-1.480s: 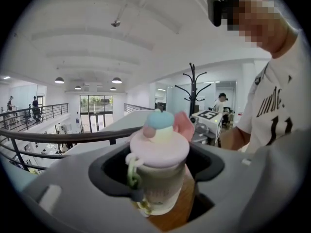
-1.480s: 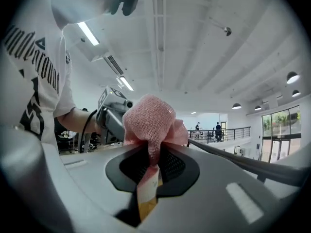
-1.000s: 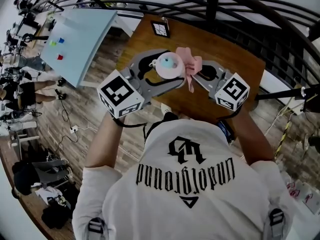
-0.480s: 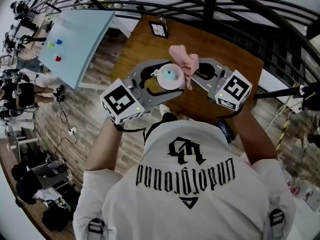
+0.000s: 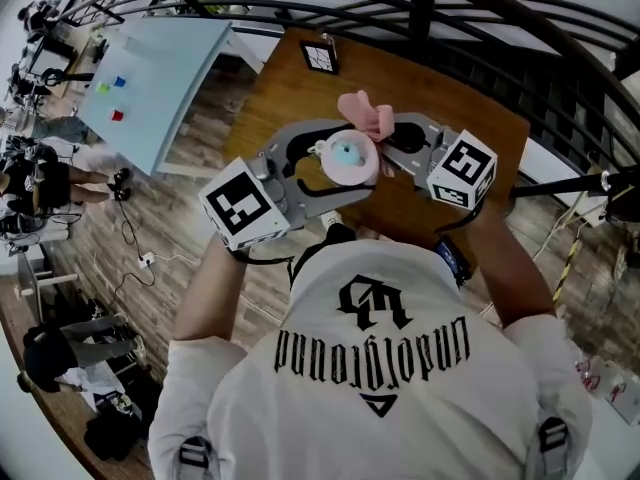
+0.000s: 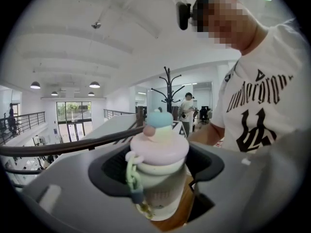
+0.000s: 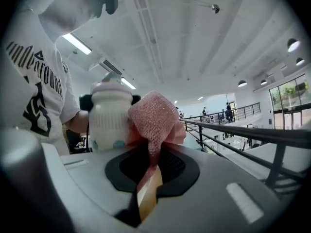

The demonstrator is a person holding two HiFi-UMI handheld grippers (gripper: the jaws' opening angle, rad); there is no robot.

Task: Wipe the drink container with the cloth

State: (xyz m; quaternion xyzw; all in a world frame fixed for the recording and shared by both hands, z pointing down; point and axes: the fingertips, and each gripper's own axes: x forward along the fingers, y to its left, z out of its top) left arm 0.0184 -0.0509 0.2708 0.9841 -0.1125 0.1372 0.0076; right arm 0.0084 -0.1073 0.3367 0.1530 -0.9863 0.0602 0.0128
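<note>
Left tongs (image 6: 158, 178) stand wide, clamped on the drink container (image 6: 158, 154), a pale cup with a pink lid (image 6: 160, 147), a blue knob (image 6: 159, 119) and a green chain strap (image 6: 131, 176). They hold it upright over the brown wooden bench (image 5: 290, 93), just in front of the person (image 5: 390, 368). Right tongs (image 7: 148, 181) are pinched narrow on the pink cloth (image 7: 154, 118), whose bunched end presses against the container's side, on the far right of it as the head view shows.
</note>
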